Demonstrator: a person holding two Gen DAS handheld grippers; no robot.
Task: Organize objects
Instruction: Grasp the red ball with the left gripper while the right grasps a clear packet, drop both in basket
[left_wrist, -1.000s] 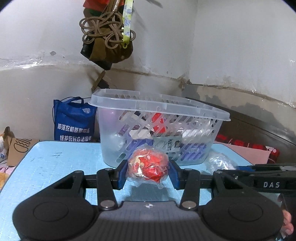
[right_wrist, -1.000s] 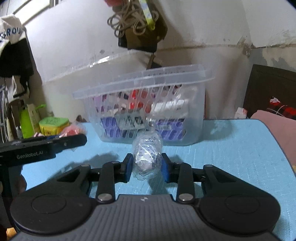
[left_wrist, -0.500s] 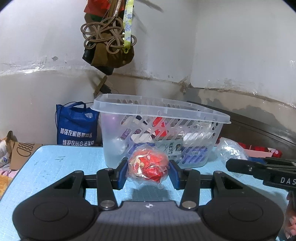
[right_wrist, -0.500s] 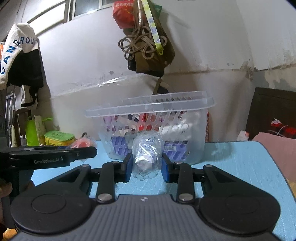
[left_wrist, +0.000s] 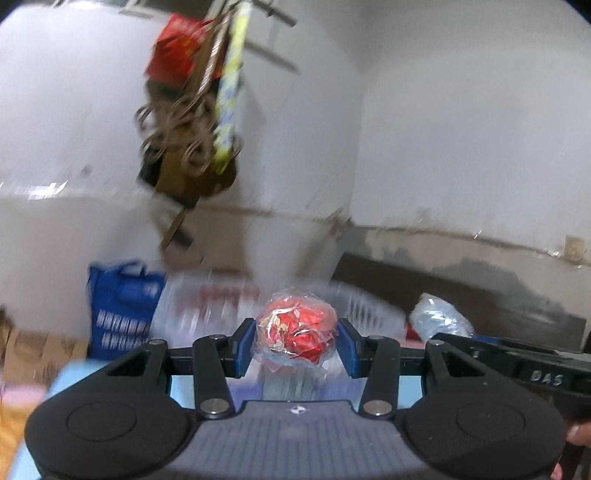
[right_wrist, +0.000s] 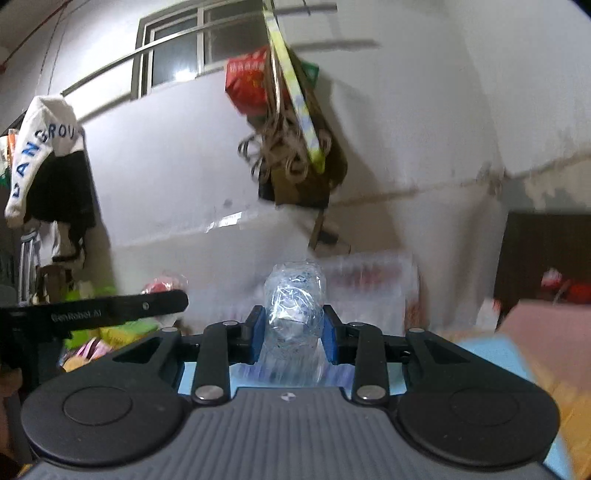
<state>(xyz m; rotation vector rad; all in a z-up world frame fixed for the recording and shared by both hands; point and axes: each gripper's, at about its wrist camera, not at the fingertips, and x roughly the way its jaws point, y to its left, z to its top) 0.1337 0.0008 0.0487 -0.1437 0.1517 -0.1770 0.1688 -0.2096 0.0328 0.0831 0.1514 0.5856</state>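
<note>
- The left gripper, at lower centre of its own view, is clamped on a round red snack wrapped in clear crinkled plastic, its blue pads pressing both sides.
- Behind it, blurred, stands a clear slotted plastic basket; a blue printed tote bag sits at middle left.
- The right gripper, lower centre of its view, grips a clear plastic packet with a pale item inside.
- That packet also shows at the right of the left view, above the light blue tabletop.
- A brown bundle of cords and bags hangs on the white wall at upper centre.
</note>
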